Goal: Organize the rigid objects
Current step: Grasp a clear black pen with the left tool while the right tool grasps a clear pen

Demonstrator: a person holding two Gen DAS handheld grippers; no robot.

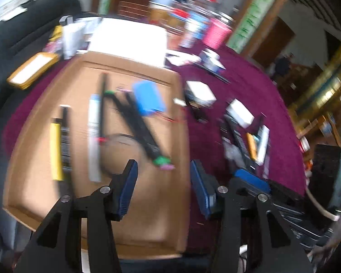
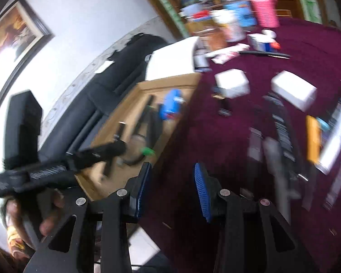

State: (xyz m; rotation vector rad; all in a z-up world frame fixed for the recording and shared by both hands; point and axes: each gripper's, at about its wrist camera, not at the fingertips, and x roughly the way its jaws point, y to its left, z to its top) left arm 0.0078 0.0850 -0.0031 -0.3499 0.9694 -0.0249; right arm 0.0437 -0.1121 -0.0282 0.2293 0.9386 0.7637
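Note:
A shallow cardboard tray holds a yellow bar, a silver-white bar, crossed black sticks and a blue box. My left gripper hangs open and empty above the tray's near right part. On the maroon cloth to the right lie two white boxes, a black remote and an orange piece. My right gripper is open over the cloth with nothing between its blue pads. Everything is motion-blurred.
A white box stands behind the tray, and a pink container and other clutter stand at the back. A flat yellow-edged item lies left of the tray. A hand grips the other tool at the left of the right wrist view.

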